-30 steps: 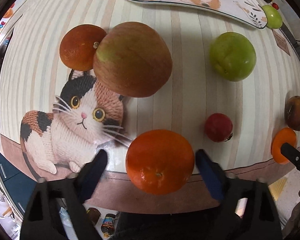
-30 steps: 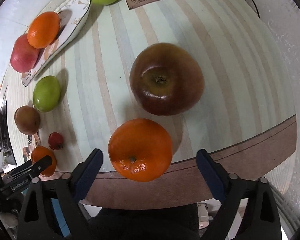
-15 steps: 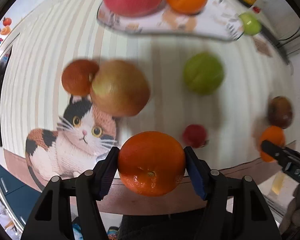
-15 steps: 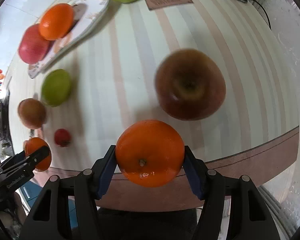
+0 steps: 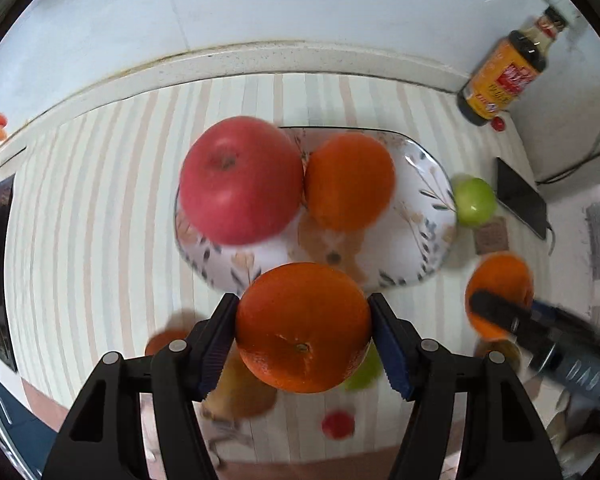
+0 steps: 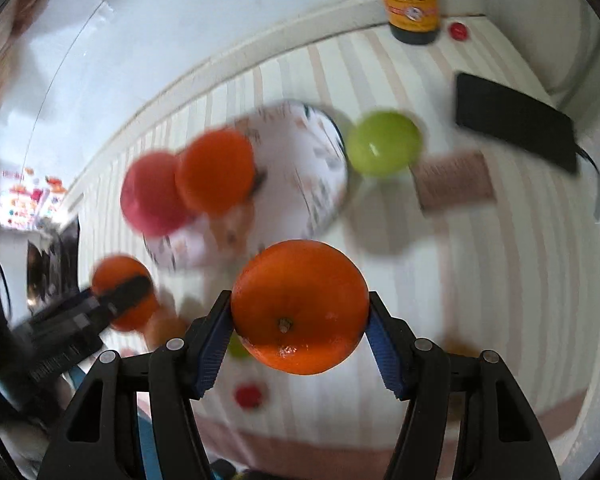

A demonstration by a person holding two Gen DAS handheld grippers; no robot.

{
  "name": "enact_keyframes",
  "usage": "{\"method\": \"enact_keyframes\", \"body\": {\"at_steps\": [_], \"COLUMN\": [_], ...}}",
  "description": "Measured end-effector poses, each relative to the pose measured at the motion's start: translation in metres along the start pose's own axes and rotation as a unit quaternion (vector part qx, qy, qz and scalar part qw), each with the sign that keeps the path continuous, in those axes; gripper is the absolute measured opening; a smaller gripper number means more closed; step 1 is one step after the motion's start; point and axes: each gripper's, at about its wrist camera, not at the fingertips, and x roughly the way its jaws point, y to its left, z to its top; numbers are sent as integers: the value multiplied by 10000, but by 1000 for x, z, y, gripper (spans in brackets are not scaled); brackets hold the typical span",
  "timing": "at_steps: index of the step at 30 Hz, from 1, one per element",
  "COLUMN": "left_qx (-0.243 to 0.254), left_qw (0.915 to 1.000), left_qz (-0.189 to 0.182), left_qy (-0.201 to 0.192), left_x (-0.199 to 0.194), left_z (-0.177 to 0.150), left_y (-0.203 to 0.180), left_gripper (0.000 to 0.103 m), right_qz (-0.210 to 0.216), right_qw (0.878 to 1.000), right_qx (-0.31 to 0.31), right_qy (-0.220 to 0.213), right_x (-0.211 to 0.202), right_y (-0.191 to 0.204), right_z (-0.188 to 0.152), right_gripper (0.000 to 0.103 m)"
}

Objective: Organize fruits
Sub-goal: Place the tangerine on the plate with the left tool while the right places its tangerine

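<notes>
oranges [image 5: 302, 327] [image 6: 299, 306] sit clamped in both grippers' fingers [image 5: 217, 346] [image 6: 211, 350], carried toward the plate [image 5: 416, 248] at frame centre for sorting.

plate [image 5: 428, 184]: near-right part bare | blocked: red apple [image 5: 240, 180], orange [image 5: 350, 182] at back-left
</notes>
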Motion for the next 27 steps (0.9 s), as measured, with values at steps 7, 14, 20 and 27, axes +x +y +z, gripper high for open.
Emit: {"method": "enact_keyframes", "body": {"at_steps": [7, 14, 20, 27], "left_qx": [-69, -82, -104, -314], "left_qw": [9993, 9986, 9981, 9969], "left_qz": [121, 107, 172, 166], "left_qy": [356, 513, 577, 705], "left_x": [43, 57, 68, 70], "left_z": [26, 30, 28, 31], "left_y": [0, -4, -4, 1], "left_gripper": [63, 63, 64, 65], "right_qz": [124, -215, -228, -143], "right_qw": [9989, 9987, 9981, 9975], "right_qx": [308, 287, 315, 384], "right_qy": [334, 376, 484, 578], "right_x": [56, 95, 110, 105], "right_y": [9, 20, 23, 16], "right_z": [79, 130, 139, 142], "right_gripper": [66, 66, 67, 72]}}
